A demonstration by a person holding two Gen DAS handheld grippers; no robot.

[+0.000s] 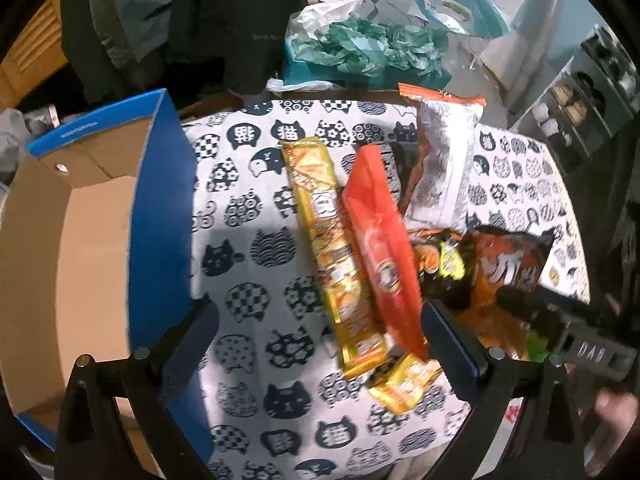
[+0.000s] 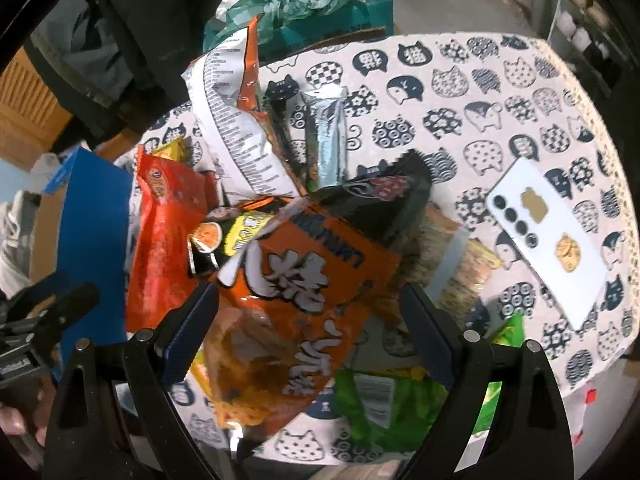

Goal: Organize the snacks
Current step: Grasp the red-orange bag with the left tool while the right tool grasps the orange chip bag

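A pile of snack packs lies on the cat-print tablecloth [image 1: 248, 240]. In the left wrist view a long yellow pack [image 1: 332, 248] and a red pack [image 1: 380, 248] lie side by side, with a silver bag [image 1: 444, 168] behind them. My left gripper [image 1: 320, 344] is open above their near ends, holding nothing. My right gripper [image 2: 310, 332] is open, its fingers standing wide on either side of an orange bag [image 2: 304, 280] with large white characters. A black pack [image 2: 384, 200], a green pack [image 2: 392, 404] and the red pack [image 2: 168, 240] surround that bag.
An open blue cardboard box [image 1: 160, 208] with a brown inside stands left of the pile. A white phone [image 2: 548, 240] lies face down on the cloth at the right. Bags and green tissue paper [image 1: 368, 48] crowd the table's far edge. A hand [image 1: 616, 416] holds the right gripper.
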